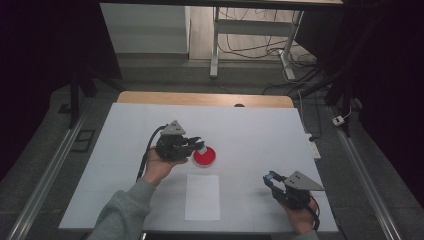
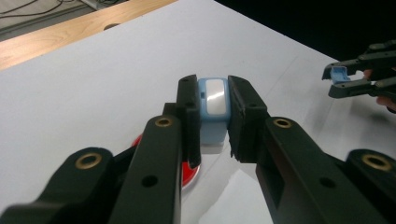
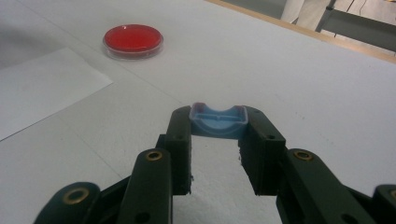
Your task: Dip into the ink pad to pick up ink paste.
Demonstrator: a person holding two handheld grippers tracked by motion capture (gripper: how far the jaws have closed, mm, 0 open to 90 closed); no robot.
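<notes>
My left gripper is shut on a small blue stamp-like block with a white face, held just above the left edge of a round red dish. The person's left hand holds this gripper left of the dish. At the table's near right, my right gripper is shut on a small blue cap, a little above the table. From the left gripper view, the right gripper with the blue cap shows at far right. The red dish lies far left in the right gripper view.
A white sheet of paper lies just in front of the dish on the white table top. A wooden strip runs along the far edge. Desk legs and cables stand on the floor beyond.
</notes>
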